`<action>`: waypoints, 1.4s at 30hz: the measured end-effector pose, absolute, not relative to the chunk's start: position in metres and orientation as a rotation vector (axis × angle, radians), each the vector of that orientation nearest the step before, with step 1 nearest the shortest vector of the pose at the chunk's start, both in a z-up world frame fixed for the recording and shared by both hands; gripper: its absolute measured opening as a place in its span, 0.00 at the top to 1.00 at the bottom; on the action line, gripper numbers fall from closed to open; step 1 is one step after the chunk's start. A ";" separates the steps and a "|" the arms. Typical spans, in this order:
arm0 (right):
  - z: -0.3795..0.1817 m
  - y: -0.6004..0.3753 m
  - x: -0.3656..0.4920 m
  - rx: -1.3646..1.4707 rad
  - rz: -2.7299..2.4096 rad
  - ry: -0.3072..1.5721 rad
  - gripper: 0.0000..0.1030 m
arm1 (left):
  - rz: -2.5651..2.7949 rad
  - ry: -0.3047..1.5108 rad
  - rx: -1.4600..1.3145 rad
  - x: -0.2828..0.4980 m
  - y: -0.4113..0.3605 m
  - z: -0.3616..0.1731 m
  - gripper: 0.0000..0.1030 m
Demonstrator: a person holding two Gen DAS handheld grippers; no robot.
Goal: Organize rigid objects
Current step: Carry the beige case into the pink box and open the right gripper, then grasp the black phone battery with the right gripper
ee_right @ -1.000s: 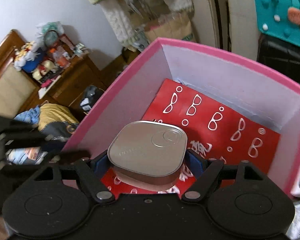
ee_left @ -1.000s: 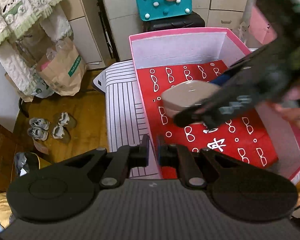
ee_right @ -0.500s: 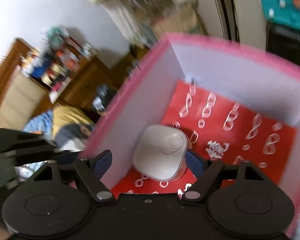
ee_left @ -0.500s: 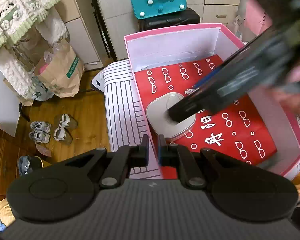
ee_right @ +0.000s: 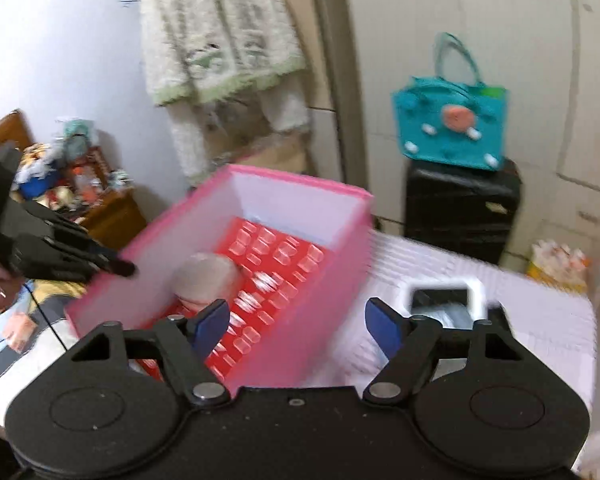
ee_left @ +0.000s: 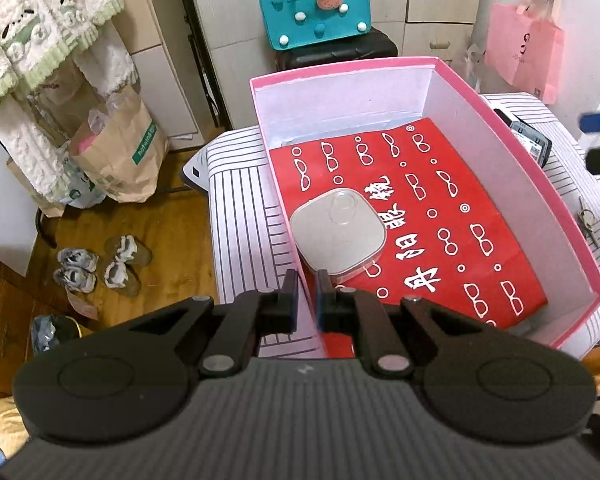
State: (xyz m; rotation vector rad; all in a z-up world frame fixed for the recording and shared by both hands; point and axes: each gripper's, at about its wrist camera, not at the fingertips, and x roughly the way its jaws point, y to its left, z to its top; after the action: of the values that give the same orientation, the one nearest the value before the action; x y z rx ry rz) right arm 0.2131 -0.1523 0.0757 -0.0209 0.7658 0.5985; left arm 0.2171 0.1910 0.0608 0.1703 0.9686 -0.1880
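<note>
One pink box (ee_left: 516,148) sits on the striped table (ee_left: 240,216), lined with a red printed sheet (ee_left: 440,248) — and one silver tin (ee_left: 338,234) lies inside, near the left wall. The left gripper (ee_left: 308,300) is pinched on that wall's rim. The right gripper (ee_right: 296,326) — jaws apart, just narrowing — holds nothing.

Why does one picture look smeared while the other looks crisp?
Right wrist view: motion blur smears the pink box and the red liner's pattern; only the hand-held gripper itself stays sharp. Left wrist view: crisp, with the square tin clear, though straight edges bow from the fisheye lens.
</note>
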 end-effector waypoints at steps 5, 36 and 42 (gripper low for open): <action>0.045 -0.184 0.200 0.010 0.555 0.805 0.27 | -0.188 0.976 0.136 0.220 0.195 0.060 0.93; -0.025 -0.191 0.209 -0.211 0.530 1.020 0.47 | -0.192 0.982 0.157 0.218 0.193 0.058 0.92; -0.016 -0.192 0.205 -0.159 0.507 0.981 0.47 | -0.195 0.982 0.157 0.218 0.193 0.058 0.92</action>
State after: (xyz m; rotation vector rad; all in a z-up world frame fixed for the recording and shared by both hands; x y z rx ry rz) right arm 0.2047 -0.1921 -0.0165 -0.1589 0.9811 0.5066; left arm 0.2182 0.1930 0.0583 0.1570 0.9817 -0.1947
